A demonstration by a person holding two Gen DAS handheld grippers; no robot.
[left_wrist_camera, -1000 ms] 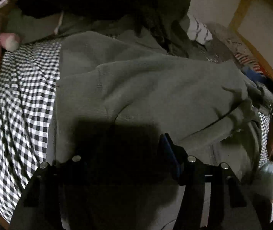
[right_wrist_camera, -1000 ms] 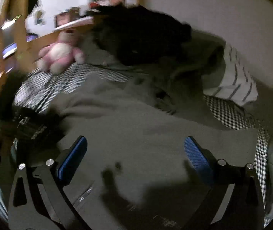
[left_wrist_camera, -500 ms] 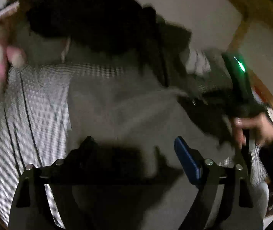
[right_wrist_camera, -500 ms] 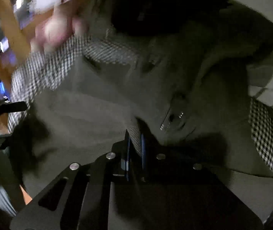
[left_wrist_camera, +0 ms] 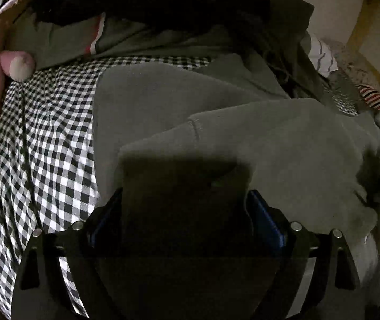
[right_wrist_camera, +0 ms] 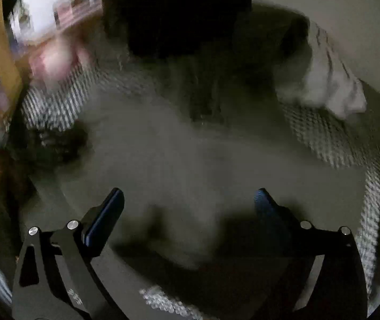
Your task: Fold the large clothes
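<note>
Left wrist: both claws opening, empty, above grey garment (left_wrist_camera: pixel 243 133) on checked bedsheet (left_wrist_camera: pixel 43 146); wooden frame (left_wrist_camera: pixel 360 24) behind.

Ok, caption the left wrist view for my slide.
Left gripper, opening, above a folded grey sweatshirt on a checked sheet.

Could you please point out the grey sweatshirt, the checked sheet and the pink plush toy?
grey sweatshirt (left_wrist_camera: pixel 283 144): left wrist view, folded-over top layer.
checked sheet (left_wrist_camera: pixel 56 138): left wrist view, bare stretch left of the sweatshirt.
pink plush toy (left_wrist_camera: pixel 16 65): left wrist view, rounded paw.
</note>
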